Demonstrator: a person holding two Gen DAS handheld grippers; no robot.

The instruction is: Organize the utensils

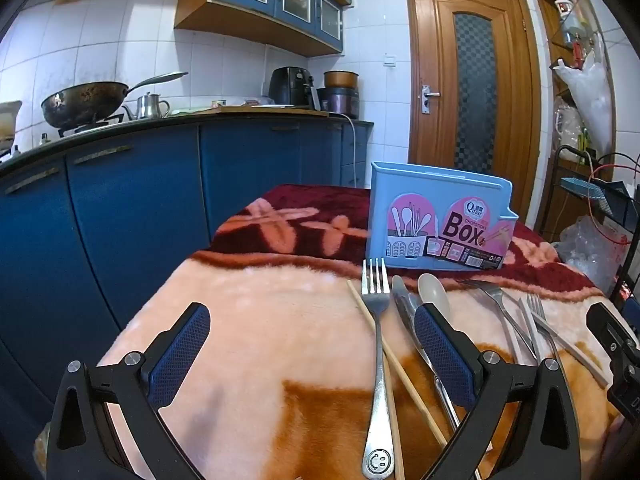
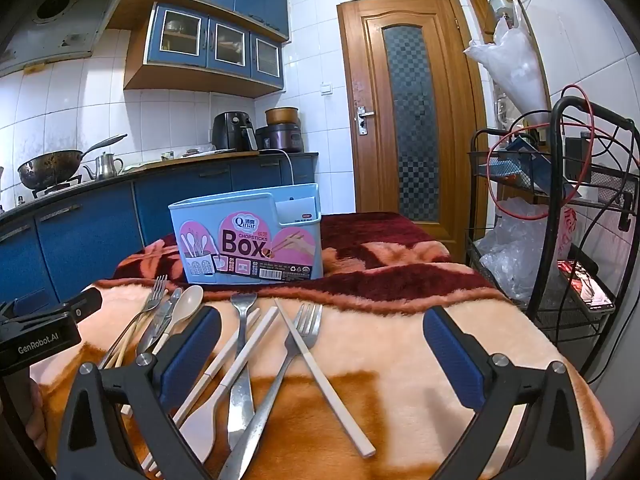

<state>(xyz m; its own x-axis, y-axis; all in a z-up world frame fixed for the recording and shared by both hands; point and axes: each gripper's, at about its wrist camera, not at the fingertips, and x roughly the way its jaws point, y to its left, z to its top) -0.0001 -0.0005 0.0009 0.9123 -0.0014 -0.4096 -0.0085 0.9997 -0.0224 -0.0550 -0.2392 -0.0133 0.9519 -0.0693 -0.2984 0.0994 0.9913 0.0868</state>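
A bench [image 1: 240,320] covered by a plush peach, orange and maroon blanket [image 2: 400,360] is seen from both wrist views, with a light blue chopsticks box [image 1: 436,222] stood upright toward its far side, on the maroon band of the blanket. The utensils are laid loose on the blanket in front of the box, none inside it as far as can be seen. In the left wrist view a fork with a smiley on its handle [image 1: 376,364] is crossed by a wooden chopstick [image 1: 394,360], and a beige spoon [image 1: 434,292] is lain just beside a steel knife [image 1: 404,300]. In the right wrist view a second fork [image 2: 280,364] is crossed by a white chopstick [image 2: 320,372], near another steel spoon [image 2: 242,356]. The left gripper [image 1: 312,344] is held with its jaws wide apart and nothing between them; the right gripper [image 2: 320,344] is likewise spread above the utensils, gripping nothing.
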